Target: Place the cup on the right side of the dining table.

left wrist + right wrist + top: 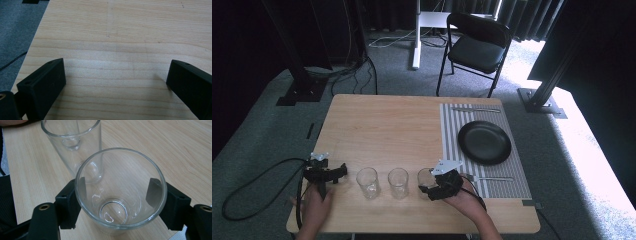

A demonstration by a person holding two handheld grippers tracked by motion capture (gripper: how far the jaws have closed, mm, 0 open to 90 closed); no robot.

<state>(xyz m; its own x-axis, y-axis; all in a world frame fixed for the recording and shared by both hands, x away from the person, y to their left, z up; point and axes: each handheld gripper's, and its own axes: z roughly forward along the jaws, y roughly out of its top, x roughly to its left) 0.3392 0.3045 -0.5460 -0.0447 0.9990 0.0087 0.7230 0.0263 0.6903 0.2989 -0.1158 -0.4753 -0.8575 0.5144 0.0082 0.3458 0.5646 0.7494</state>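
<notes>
Wooden table (382, 125): glass (120, 192) clamped inside right gripper (120, 202).

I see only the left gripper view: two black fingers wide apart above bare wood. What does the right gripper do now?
Observer: The right gripper has its fingers shut on a clear glass, one on each side.
Operator: Are there other glasses?
Observer: Yes. A middle glass and a left glass stand in a row beside it, towards your gripper.
Operator: What lies on the other side?
Observer: A striped placemat with a black plate on it.
</notes>
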